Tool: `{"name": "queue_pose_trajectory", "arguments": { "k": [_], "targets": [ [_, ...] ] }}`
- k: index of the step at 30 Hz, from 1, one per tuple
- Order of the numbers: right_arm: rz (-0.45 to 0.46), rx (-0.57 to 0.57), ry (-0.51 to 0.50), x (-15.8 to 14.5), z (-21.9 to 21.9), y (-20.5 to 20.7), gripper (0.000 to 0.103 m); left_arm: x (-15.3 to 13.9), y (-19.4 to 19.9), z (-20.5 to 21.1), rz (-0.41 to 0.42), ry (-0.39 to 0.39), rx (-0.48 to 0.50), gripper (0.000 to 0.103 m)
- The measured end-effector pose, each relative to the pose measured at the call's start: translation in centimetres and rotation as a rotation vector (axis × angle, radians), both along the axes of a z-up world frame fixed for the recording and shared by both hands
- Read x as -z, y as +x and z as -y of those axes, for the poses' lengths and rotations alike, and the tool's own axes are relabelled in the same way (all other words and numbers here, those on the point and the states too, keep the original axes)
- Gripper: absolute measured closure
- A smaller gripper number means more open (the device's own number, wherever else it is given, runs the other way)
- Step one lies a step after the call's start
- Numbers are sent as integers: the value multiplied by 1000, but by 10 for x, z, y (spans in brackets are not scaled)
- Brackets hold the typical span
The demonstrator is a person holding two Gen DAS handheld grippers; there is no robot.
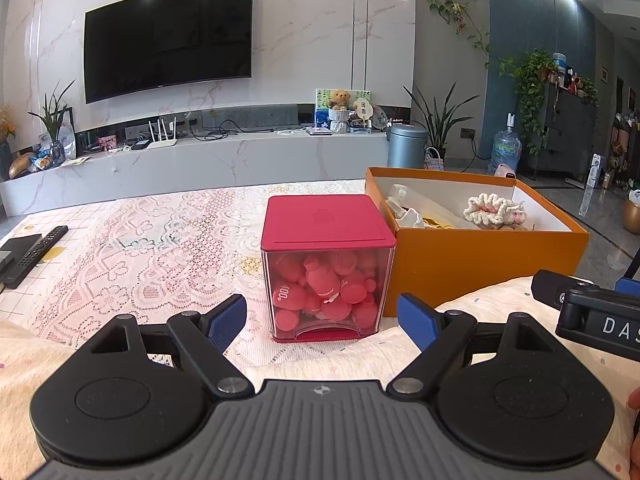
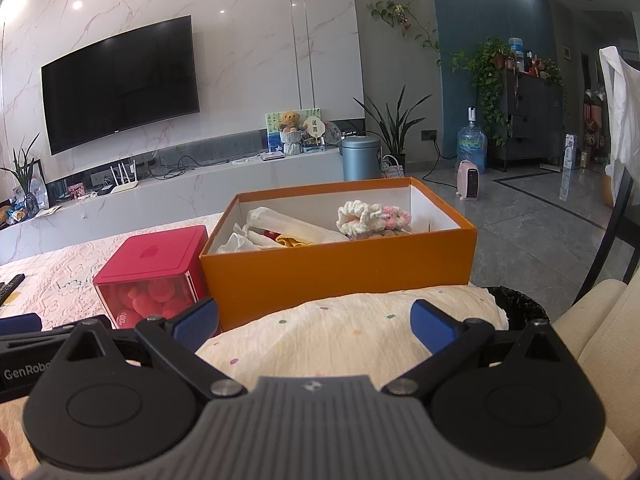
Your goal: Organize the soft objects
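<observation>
An open orange box (image 1: 480,260) (image 2: 340,268) sits on the lace-covered table and holds folded white cloths (image 2: 272,228) and a cream and pink crocheted piece (image 1: 494,210) (image 2: 370,216). Beside it on the left stands a red-lidded clear cube (image 1: 328,264) (image 2: 152,280) full of red soft balls. My left gripper (image 1: 322,320) is open, its blue pads either side of the cube and short of it. My right gripper (image 2: 316,326) is open just above a cream dotted cloth (image 2: 340,332) in front of the box. Nothing is held.
A remote and a black device (image 1: 28,256) lie at the table's left edge. A black mesh bin (image 2: 516,304) and a cream chair (image 2: 600,320) stand to the right. Behind are a TV console (image 1: 200,160), a grey bin (image 1: 406,144) and floor plants.
</observation>
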State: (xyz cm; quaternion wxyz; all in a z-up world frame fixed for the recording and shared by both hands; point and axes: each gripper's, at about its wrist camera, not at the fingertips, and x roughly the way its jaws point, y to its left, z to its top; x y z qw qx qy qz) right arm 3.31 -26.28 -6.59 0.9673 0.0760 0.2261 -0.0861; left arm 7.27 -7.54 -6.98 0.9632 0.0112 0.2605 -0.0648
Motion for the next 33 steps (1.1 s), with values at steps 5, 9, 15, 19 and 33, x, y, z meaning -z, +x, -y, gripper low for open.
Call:
{"name": "queue_pose_trajectory", "arguments": {
  "k": [5, 9, 15, 19, 33],
  "targets": [
    [0, 0, 0, 0, 0, 0, 3, 0, 0, 0, -1, -1, -2, 3],
    [0, 0, 0, 0, 0, 0, 3, 1, 0, 0, 1, 2, 1, 3],
    [2, -1, 1, 1, 0, 1, 3, 1, 0, 0, 2, 4, 2, 3],
    [3, 0, 1, 1, 0, 1, 3, 1, 0, 0, 2, 8, 1, 3],
    [6, -1, 3, 2, 0, 2, 3, 2, 0, -1, -1, 14, -7, 3]
  ]
}}
